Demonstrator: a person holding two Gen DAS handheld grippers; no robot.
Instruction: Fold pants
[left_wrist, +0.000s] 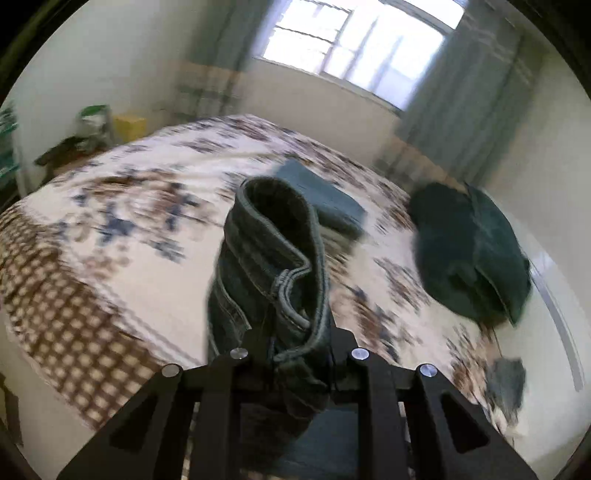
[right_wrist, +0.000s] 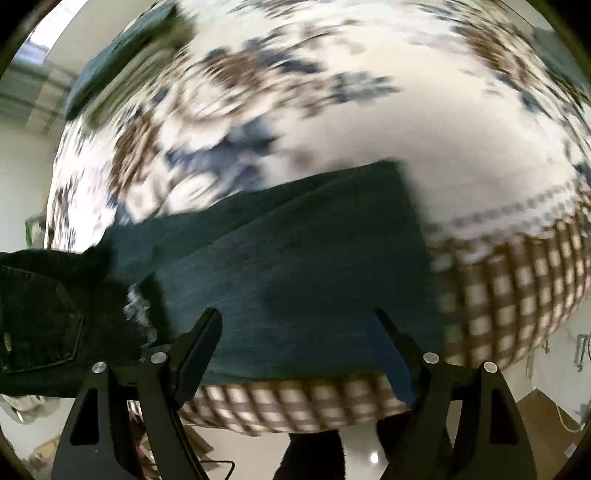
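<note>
Left tool (left_wrist: 295, 332) was clamped on the jeans (left_wrist: 273, 258), fingers nearly together around a bunched hem or waistband edge, denim lifted up at frame center above the bed (left_wrist: 110, 236). Floral-and-check bedspread under it (motion blur everywhere). A folded dark green cloth (left_wrist: 325, 195) lay on the bed just behind the raised denim, and a dark green pillow (left_wrist: 469, 251) sat at right near the bed edge. Window (left_wrist: 354, 40) at top.

Right tool (right_wrist: 295, 339) was spread wide, nothing between its fingers, hovering over the jeans (right_wrist: 288, 266), which lay stretched across the lower middle of the frame on the bed (right_wrist: 406, 110) near its checked border. A back pocket (right_wrist: 40, 317) showed at lower left.
</note>
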